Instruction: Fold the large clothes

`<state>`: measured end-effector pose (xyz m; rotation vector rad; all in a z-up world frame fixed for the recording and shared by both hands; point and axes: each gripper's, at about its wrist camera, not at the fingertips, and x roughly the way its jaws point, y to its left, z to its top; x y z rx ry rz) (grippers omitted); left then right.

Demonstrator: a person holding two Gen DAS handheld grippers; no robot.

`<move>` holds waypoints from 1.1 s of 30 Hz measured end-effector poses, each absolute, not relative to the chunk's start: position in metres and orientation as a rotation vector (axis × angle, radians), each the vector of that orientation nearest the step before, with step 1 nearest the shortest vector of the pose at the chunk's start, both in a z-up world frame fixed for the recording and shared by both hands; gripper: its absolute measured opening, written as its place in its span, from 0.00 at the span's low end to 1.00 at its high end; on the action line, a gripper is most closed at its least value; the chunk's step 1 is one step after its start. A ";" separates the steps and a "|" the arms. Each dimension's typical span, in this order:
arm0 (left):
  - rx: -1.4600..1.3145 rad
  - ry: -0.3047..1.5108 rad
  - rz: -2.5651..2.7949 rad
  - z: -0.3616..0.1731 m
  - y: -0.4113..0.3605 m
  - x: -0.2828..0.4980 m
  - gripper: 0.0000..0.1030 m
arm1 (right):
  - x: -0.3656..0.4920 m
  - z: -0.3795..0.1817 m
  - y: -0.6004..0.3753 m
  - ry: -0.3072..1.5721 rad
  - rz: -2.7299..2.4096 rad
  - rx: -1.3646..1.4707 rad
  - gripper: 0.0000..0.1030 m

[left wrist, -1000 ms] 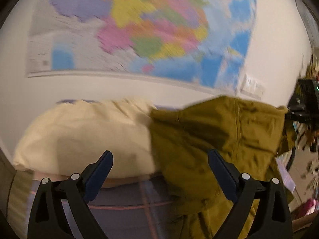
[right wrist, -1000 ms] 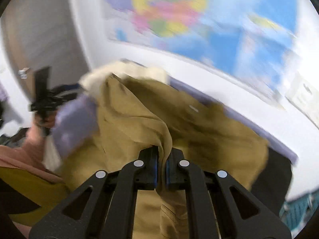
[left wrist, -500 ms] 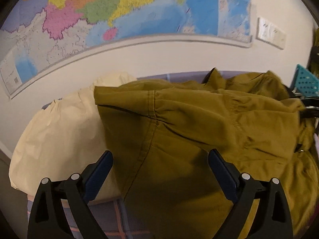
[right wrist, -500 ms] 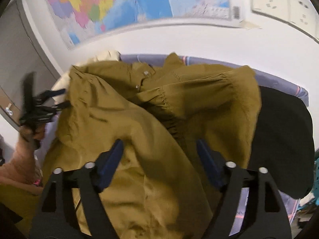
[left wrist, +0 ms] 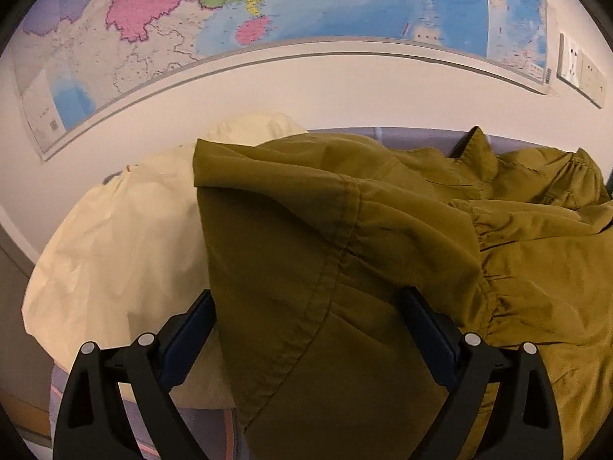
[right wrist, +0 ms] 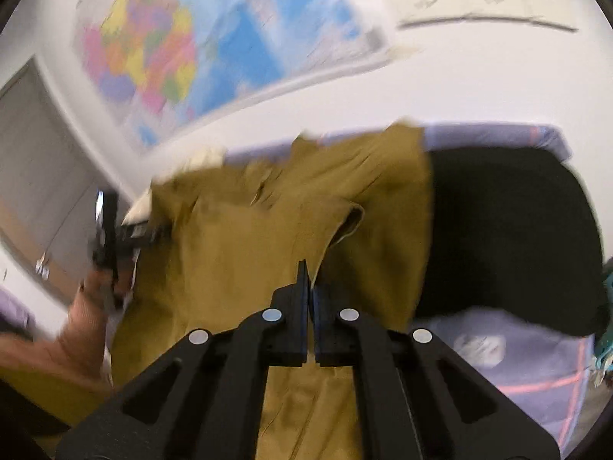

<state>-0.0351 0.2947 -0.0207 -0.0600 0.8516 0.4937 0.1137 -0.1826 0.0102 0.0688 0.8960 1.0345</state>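
Now the olive garment (left wrist: pixel 345 268) is lying spread over the bed (right wrist: pixel 517 360), partly covering a cream pillow (left wrist: pixel 115 245) on one side and lying beside a black garment (right wrist: pixel 509 230) on the other. Half a second ago the right gripper (right wrist: pixel 309 287) was standing wide apart above the cloth; at this moment its jaws are coming together, and in the blurred right wrist view a raised edge of the olive fabric seems to be running into the narrow gap between them. Whether the pads are truly pinching it, I cannot tell for certain.

Left gripper (left wrist: pixel 306 322) is remaining wide apart as before, with a sleeve-and-seam portion of the garment lying between its fingers (left wrist: pixel 191 329) but not clamped. Compared with a second ago, both views are sitting lower and closer over the cloth, with less wall map (left wrist: pixel 306 11) in sight.

Judgement: the garment has been laid down and re-gripping is beginning. The right side looks ready to lift an edge for a fold; the left one is not yet committed. Folding proper is at an early stage.
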 end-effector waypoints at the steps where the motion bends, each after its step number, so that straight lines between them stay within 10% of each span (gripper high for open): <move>1: -0.055 0.852 0.500 -0.021 0.294 -0.035 0.90 | 0.122 0.008 -0.182 0.909 1.001 0.062 0.02; 16: -0.044 0.769 0.274 0.005 0.245 -0.079 0.90 | 0.081 0.018 -0.162 0.762 0.977 0.014 0.38; 27: -0.037 0.805 0.289 -0.028 0.230 -0.072 0.90 | 0.092 -0.035 -0.077 0.889 1.047 -0.108 0.37; 33: -0.036 0.854 0.364 -0.052 0.235 -0.063 0.92 | 0.121 -0.059 -0.080 0.982 0.991 0.008 0.15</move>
